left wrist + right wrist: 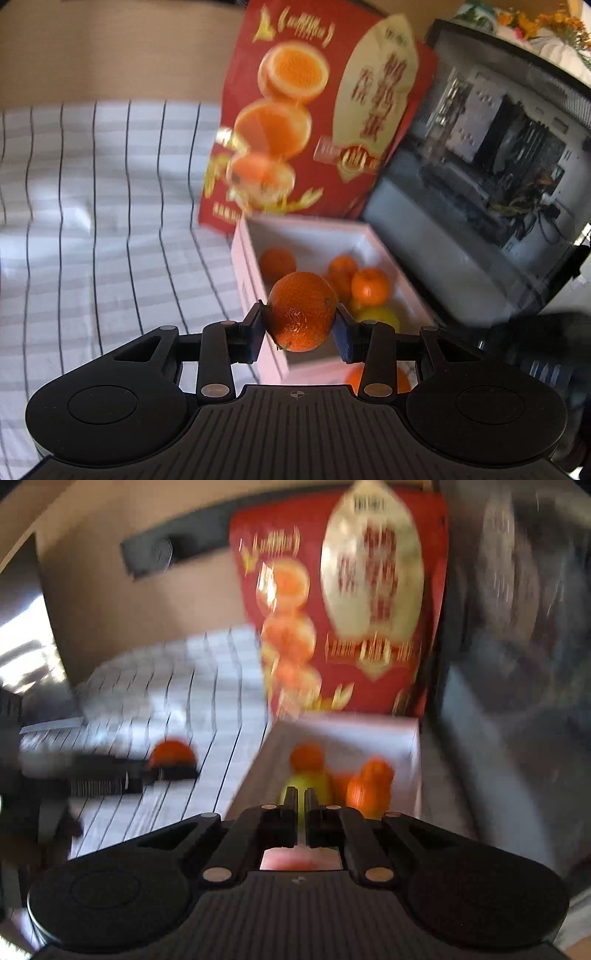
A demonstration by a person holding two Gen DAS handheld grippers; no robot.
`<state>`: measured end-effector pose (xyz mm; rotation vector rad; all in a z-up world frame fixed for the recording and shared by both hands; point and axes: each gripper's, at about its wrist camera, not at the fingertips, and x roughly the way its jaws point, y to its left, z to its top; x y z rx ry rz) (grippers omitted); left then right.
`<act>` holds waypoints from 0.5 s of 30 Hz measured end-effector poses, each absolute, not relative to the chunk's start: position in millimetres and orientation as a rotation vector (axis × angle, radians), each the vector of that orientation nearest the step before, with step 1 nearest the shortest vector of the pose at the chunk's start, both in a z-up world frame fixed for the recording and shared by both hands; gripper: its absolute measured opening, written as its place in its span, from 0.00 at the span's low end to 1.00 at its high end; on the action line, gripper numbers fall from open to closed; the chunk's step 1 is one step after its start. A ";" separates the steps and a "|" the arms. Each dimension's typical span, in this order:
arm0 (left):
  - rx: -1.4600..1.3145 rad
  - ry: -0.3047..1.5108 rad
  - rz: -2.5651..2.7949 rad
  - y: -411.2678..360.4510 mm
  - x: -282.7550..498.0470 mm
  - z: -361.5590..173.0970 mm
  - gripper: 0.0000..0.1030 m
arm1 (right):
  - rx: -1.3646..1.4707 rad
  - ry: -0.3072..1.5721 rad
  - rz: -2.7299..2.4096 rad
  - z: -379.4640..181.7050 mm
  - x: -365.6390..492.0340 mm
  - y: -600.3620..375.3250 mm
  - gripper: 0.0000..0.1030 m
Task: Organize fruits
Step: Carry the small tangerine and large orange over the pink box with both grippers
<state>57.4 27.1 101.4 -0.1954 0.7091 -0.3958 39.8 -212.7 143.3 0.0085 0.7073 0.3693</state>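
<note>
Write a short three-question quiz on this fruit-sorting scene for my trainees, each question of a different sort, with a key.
1. True or false: the left gripper is clamped on an orange.
2. Multiple choice: the white box holds
A. only oranges
B. oranges and a yellow-green fruit
C. nothing
3. Fill in: the right gripper is ____ and holds ____.

Key:
1. True; both pads press the orange's sides.
2. B.
3. Shut; nothing. Its fingers stand almost together with no fruit between them, in front of the box.
</note>
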 end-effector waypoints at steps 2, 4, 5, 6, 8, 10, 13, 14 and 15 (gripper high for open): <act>-0.227 0.772 -0.366 29.5 56.0 81.9 0.42 | -0.002 0.768 0.388 115.5 29.0 -214.9 0.22; -0.263 0.820 -0.339 35.3 52.5 66.3 0.42 | -0.012 0.789 0.394 95.2 22.6 -209.0 0.50; -0.269 0.841 -0.323 37.5 50.1 59.7 0.42 | -0.020 0.789 0.377 86.8 21.2 -203.4 0.64; -0.267 0.858 -0.309 39.4 47.6 54.9 0.42 | -0.028 0.785 0.348 78.2 22.0 -198.3 0.67; -0.262 0.883 -0.288 45.4 41.7 47.4 0.42 | -0.022 0.803 0.309 62.9 28.9 -190.5 0.73; -0.265 0.893 -0.282 51.4 34.2 43.5 0.42 | 0.046 0.820 0.307 53.5 39.3 -188.4 0.78; -0.270 0.898 -0.272 60.7 22.4 41.2 0.42 | 0.089 0.848 0.314 44.1 50.8 -179.0 0.78; -0.269 0.897 -0.269 63.8 18.1 40.6 0.42 | 0.092 0.859 0.313 41.0 52.6 -174.6 0.78; -0.268 0.897 -0.267 66.9 14.3 40.0 0.42 | 0.094 0.872 0.310 38.0 54.9 -171.7 0.78</act>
